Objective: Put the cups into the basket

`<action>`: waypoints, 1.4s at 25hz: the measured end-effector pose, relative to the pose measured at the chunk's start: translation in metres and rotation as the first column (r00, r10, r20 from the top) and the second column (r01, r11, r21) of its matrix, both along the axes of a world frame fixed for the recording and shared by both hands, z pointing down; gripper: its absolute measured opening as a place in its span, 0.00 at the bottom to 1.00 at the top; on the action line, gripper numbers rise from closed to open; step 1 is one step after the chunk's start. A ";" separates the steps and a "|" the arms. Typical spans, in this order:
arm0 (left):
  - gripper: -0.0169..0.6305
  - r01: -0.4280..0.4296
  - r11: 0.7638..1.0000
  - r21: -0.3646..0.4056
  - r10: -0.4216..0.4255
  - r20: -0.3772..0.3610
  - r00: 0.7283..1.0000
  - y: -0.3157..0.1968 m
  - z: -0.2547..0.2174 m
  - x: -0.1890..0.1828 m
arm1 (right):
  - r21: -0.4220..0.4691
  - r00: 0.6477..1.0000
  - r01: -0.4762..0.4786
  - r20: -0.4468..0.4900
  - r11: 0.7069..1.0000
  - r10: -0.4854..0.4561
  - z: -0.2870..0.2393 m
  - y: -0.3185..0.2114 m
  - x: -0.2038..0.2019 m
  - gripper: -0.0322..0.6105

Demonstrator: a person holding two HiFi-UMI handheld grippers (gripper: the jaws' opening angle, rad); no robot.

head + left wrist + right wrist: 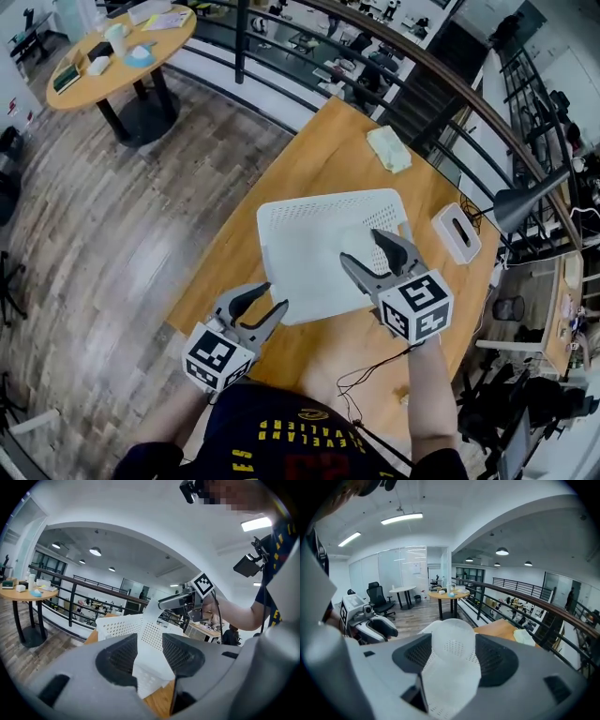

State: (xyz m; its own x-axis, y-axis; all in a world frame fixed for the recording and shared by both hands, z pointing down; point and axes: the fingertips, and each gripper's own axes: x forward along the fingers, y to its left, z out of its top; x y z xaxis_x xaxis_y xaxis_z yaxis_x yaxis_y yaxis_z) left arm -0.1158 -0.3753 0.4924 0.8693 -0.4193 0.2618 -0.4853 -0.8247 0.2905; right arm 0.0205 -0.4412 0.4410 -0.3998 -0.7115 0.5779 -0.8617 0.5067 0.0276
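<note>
In the head view, your left gripper [273, 296] sits lowest, at the near corner of the white basket [281, 220] on the wooden table [319, 159]. Your right gripper [360, 246] hangs over the basket. In the left gripper view, your jaws stand partly apart and grip nothing; the basket's corner shows between them, clear of the pads. In the right gripper view, your jaws clamp a translucent white cup [452, 644] above the basket.
</note>
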 end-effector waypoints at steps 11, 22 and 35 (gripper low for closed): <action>0.28 -0.119 0.993 -0.015 0.120 0.019 0.993 -0.020 0.022 0.020 | -0.099 0.996 0.027 -0.085 0.995 -0.036 0.067 -0.028 -0.020 0.51; 0.27 -0.212 0.977 0.019 0.212 -0.016 0.977 -0.021 0.025 0.031 | -0.160 0.974 0.144 -0.150 0.977 -0.168 0.135 -0.047 -0.060 0.51; 0.27 -0.270 0.963 0.013 0.270 -0.054 0.961 -0.016 0.021 0.031 | -0.237 0.913 0.303 -0.206 0.923 -0.353 0.195 -0.053 -0.101 0.51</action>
